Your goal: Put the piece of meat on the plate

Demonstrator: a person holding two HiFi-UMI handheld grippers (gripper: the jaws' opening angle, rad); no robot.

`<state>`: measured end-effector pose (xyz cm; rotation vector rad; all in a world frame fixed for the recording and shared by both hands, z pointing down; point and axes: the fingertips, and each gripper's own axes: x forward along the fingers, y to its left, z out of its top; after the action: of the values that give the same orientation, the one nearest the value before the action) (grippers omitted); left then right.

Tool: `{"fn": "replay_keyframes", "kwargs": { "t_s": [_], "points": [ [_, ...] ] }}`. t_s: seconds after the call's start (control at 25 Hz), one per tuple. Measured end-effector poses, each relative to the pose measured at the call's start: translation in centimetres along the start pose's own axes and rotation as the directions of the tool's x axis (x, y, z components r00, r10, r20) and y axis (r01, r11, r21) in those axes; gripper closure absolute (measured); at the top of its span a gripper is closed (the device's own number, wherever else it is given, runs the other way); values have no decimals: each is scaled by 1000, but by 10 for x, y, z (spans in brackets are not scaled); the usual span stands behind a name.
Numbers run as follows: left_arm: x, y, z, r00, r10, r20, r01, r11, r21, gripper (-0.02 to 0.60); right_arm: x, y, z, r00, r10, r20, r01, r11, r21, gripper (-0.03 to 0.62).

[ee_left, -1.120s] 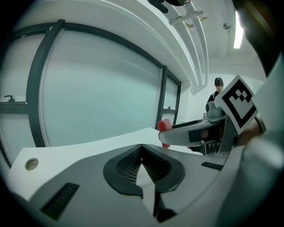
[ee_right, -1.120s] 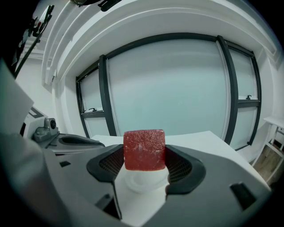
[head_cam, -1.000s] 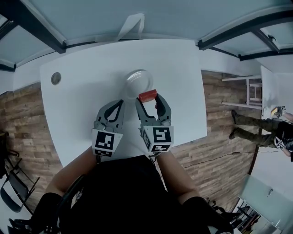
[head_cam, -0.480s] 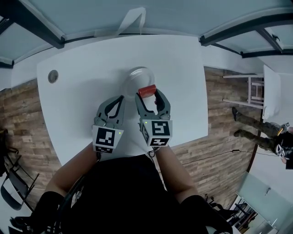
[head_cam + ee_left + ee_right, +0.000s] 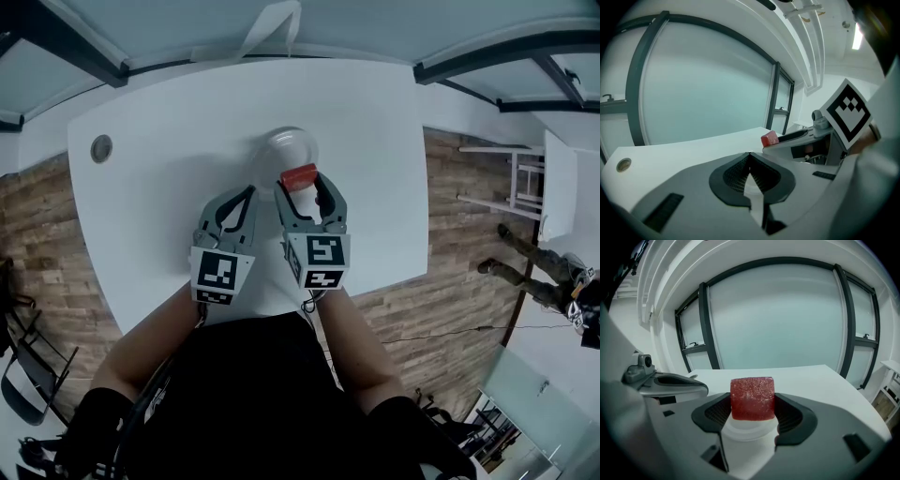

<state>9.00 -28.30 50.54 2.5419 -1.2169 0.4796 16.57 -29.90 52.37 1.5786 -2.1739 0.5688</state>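
A red block of meat (image 5: 752,398) sits clamped between the jaws of my right gripper (image 5: 752,404). From the head view the meat (image 5: 300,175) hangs over the near edge of the small white plate (image 5: 286,145), with my right gripper (image 5: 302,187) shut on it. The plate (image 5: 747,430) shows pale right beneath the meat in the right gripper view. My left gripper (image 5: 242,197) hovers beside it on the left, jaws together and holding nothing. In the left gripper view the closed tips (image 5: 750,157) point over the table, with the meat (image 5: 769,138) to the right.
The white table (image 5: 169,187) carries a small round metal inset (image 5: 100,147) at its far left. Wooden floor lies on both sides of it. A white stool (image 5: 506,183) and a person's legs (image 5: 530,267) are off to the right.
My right gripper has carried the meat forward, from just short of the plate to above its near edge. The left gripper has crept forward a little alongside.
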Motion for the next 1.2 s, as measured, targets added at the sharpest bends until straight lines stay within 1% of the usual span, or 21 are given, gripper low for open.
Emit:
{"fn": "replay_keyframes", "kwargs": {
  "t_s": [0.2,0.68,1.04,1.2],
  "points": [
    [4,3,-8,1000,3,-16,-3,1000,-1,578,10,2,-7,1000,5,-29,-6,1000,-15,303],
    [13,12,-15,999,19,-27,-19,1000,-13,578,29,2,-22,995,8,-99,-10,1000,-21,303],
    [17,17,-19,999,26,-35,-27,999,-18,578,37,3,-27,993,11,-120,-15,999,-31,303],
    [18,19,-21,999,30,-40,-31,999,-24,578,40,4,-30,990,13,-144,-17,1000,-25,303]
  ]
}}
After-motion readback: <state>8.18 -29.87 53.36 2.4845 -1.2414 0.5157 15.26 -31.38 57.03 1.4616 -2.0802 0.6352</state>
